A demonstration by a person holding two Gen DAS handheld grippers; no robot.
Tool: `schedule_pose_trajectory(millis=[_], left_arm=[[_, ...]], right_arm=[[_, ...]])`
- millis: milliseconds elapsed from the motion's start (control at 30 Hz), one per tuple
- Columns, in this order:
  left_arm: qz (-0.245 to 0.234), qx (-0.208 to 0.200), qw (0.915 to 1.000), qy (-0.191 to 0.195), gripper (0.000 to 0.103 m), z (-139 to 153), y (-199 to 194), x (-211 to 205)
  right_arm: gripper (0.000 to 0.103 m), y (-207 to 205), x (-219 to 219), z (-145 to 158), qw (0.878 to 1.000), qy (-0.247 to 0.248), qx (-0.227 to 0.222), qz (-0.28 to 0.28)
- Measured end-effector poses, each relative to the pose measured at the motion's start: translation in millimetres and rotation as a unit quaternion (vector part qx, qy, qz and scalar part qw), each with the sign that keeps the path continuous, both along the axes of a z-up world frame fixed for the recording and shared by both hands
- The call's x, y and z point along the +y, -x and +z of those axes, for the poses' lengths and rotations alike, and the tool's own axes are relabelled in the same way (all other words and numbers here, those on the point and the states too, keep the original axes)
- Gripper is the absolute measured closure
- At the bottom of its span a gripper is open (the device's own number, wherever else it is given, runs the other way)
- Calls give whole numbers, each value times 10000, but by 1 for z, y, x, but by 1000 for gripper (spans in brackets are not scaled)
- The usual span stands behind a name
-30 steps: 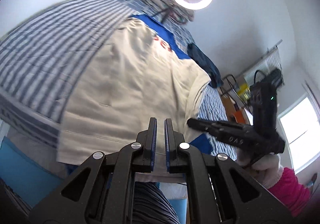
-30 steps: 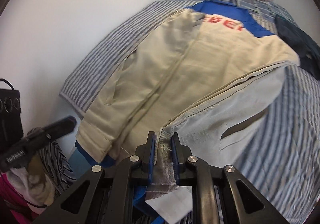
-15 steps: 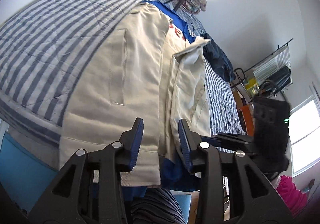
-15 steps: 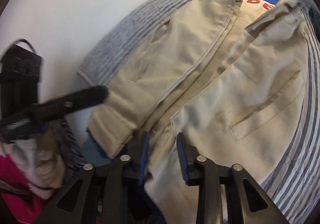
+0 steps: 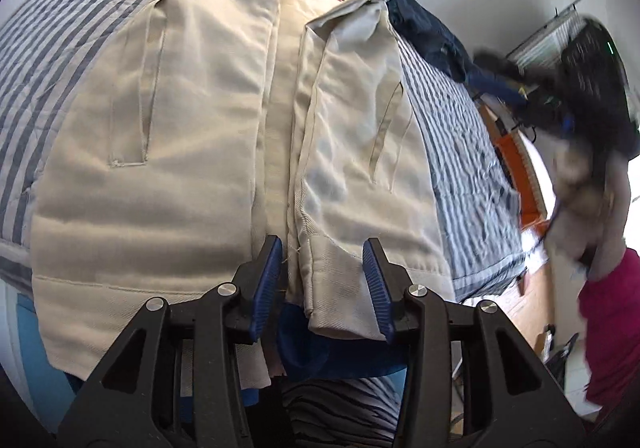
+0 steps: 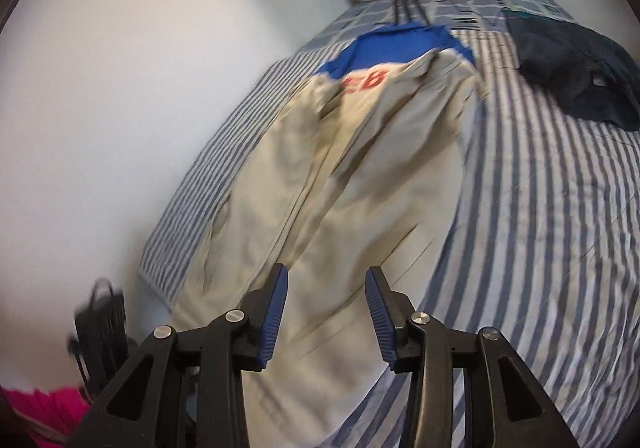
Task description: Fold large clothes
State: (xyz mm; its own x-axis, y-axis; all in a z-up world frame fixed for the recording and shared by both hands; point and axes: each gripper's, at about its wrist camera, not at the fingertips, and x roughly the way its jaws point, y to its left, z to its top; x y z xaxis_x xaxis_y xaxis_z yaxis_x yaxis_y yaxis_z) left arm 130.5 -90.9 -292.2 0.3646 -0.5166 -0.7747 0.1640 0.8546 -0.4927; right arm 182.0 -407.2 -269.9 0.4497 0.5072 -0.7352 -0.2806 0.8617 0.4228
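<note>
Already folded inward — both side panels of beige jacket (image 5: 168, 152) on striped bedspread (image 6: 552, 232); crosswise fold left. Left gripper (image 5: 324, 288), right gripper (image 6: 326, 308) opening, holding nothing.

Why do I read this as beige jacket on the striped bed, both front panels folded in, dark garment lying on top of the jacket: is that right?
Not quite. The dark garment lies on the striped bed beside the beige jacket, apart from it, not on top; the right wrist view shows the gap. The rest stands: both panels are folded in.
</note>
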Motion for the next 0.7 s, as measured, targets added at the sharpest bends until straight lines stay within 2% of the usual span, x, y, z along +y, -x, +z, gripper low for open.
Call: schedule_pose_trajectory(millis=[33, 67, 100, 133, 167, 233, 333, 567, 600, 700], left_arm=[[-73, -48, 10000, -39, 61, 1, 0, -3], [-149, -79, 9998, -85, 63, 1, 0, -6], [-176, -125, 9996, -172, 66, 1, 0, -8], [-204, -167, 9994, -244, 72, 1, 1, -9], [-236, -191, 9991, -293, 80, 1, 0, -10], [-275, -161, 9992, -248, 88, -2, -1, -8], [-300, -163, 9992, -210, 91, -3, -1, -8], [-304, -166, 9994, -81, 93, -2, 0, -6], [-307, -151, 9994, -51, 93, -2, -1, -5], [-334, -115, 9994, 42, 93, -2, -2, -2]], right_arm=[[57, -13, -8, 4, 9999, -93, 25, -122], [45, -25, -13, 7, 9996, -185, 43, -217], [41, -39, -18, 11, 9991, -281, 33, -309], [36, -53, -21, 15, 9986, -333, 4, -405], [35, -66, -25, 19, 9980, -366, -25, -508], [34, -89, -29, 22, 9967, -468, -32, -669], [34, -132, -27, 21, 9950, -519, 48, -849], [36, -207, -20, 1, 9903, 107, 350, -1338], [36, -210, -22, -1, 9896, 19, 361, -1394], [36, -203, -37, -2, 9848, -761, 283, -1532]])
